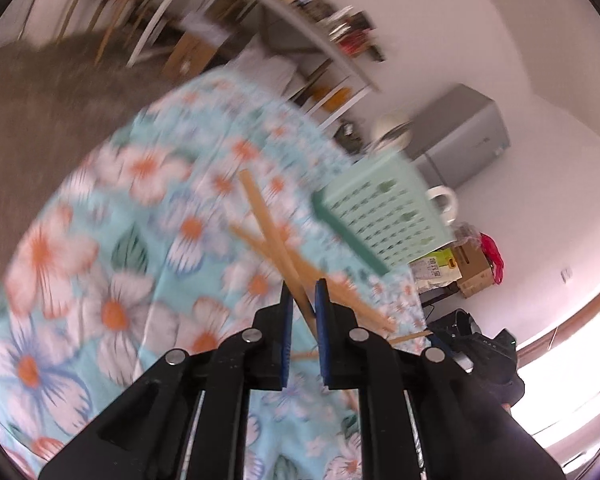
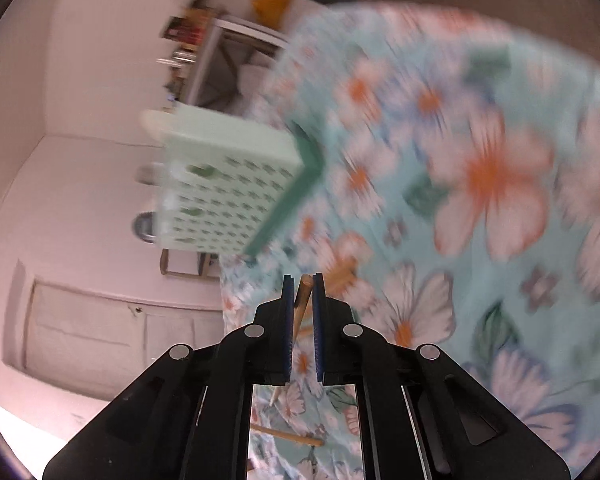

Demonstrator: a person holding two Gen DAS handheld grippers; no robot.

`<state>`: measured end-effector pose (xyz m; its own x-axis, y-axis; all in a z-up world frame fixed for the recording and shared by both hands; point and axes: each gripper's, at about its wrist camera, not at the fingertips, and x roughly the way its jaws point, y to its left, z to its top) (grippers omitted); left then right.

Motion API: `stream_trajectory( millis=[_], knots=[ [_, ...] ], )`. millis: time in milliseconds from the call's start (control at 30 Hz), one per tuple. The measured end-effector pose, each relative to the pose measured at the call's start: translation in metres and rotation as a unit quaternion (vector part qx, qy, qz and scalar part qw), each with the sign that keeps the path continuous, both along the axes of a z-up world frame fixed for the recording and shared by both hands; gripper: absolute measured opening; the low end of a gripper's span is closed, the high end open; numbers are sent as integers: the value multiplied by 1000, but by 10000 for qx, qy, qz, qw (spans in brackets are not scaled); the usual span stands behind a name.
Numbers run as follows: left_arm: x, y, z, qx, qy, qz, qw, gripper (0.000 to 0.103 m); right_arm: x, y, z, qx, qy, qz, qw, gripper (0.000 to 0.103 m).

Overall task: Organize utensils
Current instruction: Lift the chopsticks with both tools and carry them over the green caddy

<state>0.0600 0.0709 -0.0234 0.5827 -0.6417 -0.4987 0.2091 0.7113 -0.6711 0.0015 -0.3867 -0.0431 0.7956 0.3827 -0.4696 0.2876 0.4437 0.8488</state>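
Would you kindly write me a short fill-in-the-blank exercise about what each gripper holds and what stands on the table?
1. The left gripper is shut on a thin ____ chopstick.
2. The right gripper grips the end of a wooden stick between its ____ pads.
3. The perforated plastic basket is pale ____.
4. The tablecloth is printed with ____.

Missing words: wooden; blue; green; flowers
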Motion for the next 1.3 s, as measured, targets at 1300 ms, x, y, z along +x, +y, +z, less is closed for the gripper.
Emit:
stream_trajectory(
  millis=[1300],
  knots=[
    [135, -188, 188, 1116, -3329, -763, 9332, 5, -36, -32, 225, -2745, -3002, -173, 9134, 4]
  ],
)
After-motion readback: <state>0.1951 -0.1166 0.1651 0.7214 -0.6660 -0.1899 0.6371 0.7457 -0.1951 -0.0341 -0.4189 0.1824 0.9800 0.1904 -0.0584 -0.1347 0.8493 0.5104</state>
